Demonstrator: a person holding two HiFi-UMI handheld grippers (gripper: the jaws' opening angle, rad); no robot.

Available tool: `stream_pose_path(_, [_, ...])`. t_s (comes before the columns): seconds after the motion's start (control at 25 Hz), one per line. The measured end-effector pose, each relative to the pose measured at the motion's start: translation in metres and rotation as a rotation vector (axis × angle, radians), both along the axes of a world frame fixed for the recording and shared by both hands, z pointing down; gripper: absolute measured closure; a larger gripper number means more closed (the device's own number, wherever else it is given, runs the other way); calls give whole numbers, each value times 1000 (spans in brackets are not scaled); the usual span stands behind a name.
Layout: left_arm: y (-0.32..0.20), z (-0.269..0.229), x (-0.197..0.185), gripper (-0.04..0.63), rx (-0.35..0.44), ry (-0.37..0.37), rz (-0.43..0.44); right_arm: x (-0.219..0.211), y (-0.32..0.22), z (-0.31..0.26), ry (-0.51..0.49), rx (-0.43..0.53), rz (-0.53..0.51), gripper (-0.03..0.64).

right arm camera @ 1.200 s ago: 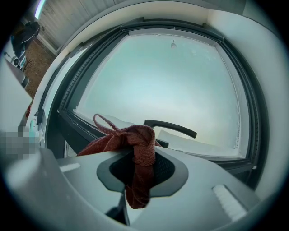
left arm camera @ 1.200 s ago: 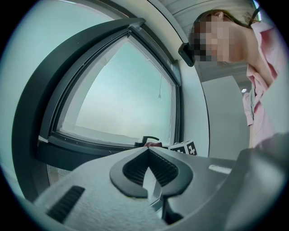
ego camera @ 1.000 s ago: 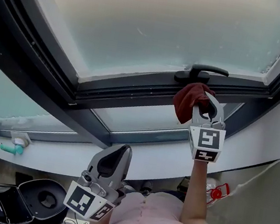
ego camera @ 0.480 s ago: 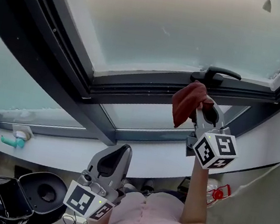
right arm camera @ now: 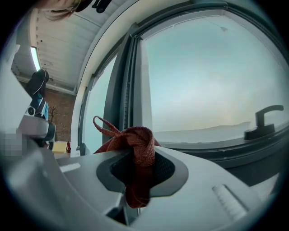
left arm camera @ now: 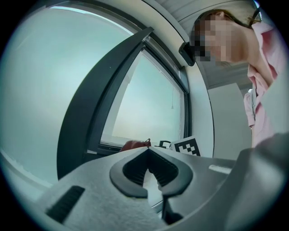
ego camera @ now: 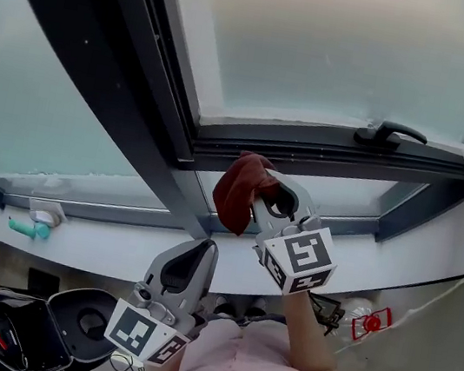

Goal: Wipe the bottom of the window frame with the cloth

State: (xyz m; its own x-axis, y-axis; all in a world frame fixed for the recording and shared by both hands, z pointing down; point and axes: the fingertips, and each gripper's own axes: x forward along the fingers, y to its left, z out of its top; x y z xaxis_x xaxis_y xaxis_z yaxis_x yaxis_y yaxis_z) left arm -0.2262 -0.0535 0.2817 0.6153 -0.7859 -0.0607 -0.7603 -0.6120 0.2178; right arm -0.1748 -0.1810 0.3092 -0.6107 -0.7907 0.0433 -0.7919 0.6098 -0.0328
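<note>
A dark window frame (ego camera: 326, 152) runs above a white curved sill (ego camera: 433, 249), with frosted glass (ego camera: 351, 50) over it. A black handle (ego camera: 389, 133) sits on the frame's bottom rail towards the right. The right tool (ego camera: 265, 196) is clenched on a red cloth (ego camera: 235, 191), which is bunched at the left end of that rail, near the corner where the thick upright bar (ego camera: 138, 112) meets it. The cloth seems to press the rail, though contact is hard to judge. The rail between cloth and handle lies open. The left tool (ego camera: 193, 257) hangs below the sill, jaws closed together on nothing, well apart from the frame.
</note>
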Motion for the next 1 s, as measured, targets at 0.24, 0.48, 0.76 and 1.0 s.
stream_pose_path(0.24, [3,0,-48,597,11,-1,-52,-62,-2,26,69,-24,-43,542])
stream_pose_path(0.48, [6,3,-86,597,18,-11,-96,-93,-14,56,96,-43,-5,543])
stream_pose_path(0.76, [8,3,-110,597,25,-20,-113,-111,-29,62,80,-40,27,543])
stream_pose_path(1.0, [6,2,-131,597,16,-18,-145,-120,-42,66,90,-53,34,543])
